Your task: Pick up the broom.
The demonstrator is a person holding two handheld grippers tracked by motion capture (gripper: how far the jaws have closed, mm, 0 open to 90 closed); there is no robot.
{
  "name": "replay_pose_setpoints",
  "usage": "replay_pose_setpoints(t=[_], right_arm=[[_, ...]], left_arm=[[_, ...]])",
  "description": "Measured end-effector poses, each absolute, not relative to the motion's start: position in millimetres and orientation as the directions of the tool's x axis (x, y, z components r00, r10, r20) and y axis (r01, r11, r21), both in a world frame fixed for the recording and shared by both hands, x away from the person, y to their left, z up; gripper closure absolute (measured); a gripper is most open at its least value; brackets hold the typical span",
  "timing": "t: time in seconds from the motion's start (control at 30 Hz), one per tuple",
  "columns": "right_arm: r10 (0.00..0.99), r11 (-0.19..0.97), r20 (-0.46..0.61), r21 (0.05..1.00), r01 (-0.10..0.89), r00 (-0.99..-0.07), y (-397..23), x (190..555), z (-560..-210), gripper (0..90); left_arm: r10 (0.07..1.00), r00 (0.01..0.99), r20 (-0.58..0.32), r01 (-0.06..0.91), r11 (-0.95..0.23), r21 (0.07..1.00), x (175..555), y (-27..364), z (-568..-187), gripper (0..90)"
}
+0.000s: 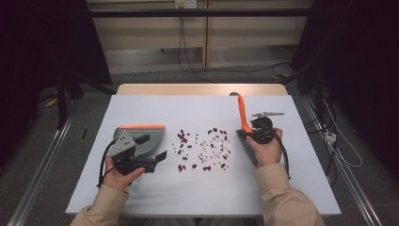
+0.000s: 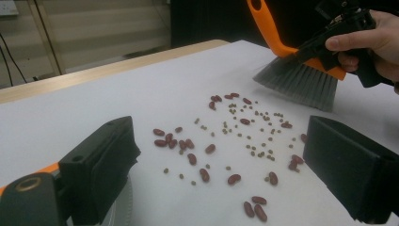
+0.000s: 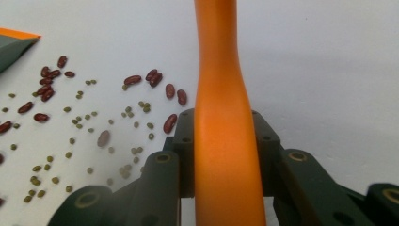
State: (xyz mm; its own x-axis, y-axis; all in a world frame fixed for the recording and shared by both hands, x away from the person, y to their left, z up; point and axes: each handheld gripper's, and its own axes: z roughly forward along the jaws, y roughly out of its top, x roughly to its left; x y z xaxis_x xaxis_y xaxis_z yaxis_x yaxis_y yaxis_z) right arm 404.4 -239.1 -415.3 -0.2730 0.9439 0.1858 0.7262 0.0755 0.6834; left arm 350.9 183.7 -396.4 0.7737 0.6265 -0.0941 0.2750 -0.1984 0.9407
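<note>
Red beans and small green beans (image 1: pixel 202 148) lie scattered in the middle of the white board (image 1: pixel 188 193). My right gripper (image 1: pixel 248 132) is shut on the orange handle (image 3: pixel 221 94) of a hand brush. Its grey bristles (image 2: pixel 299 82) hang at the right edge of the beans (image 2: pixel 235 136), close to the board. My left gripper (image 1: pixel 153 147) stands open beside a grey dustpan with an orange edge (image 1: pixel 148 131), left of the beans. Its jaws (image 2: pixel 223 141) stand wide, with just beans beyond them. The dustpan's corner (image 3: pixel 11 44) lies past the beans (image 3: pixel 84 108).
The white board rests on a wooden table (image 1: pixel 202 88). Cables (image 1: pixel 329 141) run over the floor at the right, and metal rails (image 1: pixel 42 160) line both sides. The person's beige sleeves (image 1: pixel 287 202) come in from the bottom.
</note>
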Motion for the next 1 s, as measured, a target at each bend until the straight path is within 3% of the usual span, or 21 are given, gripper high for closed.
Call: replay_pose_setpoints(t=[0.37, 0.8, 1.0], right_arm=[[0.953, 0.113, 0.135, 0.676, 0.728, -0.272, -240.0, 404.4, -412.8, 61.6], [0.945, 0.196, 0.069, 0.666, 0.720, -0.320, -240.5, 372.0, -404.9, 58.0], [0.948, 0.209, 0.047, 0.651, 0.730, -0.314, -242.7, 368.0, -414.8, 68.5]], left_arm=[[0.630, 0.771, -0.096, 0.279, -0.198, 0.940, 351.1, 185.4, -396.8, 9.9], [0.634, 0.767, -0.099, 0.279, -0.190, 0.941, 350.2, 191.5, -396.1, 9.3], [0.643, 0.759, -0.100, 0.283, -0.188, 0.940, 349.5, 199.0, -397.8, 8.4]])
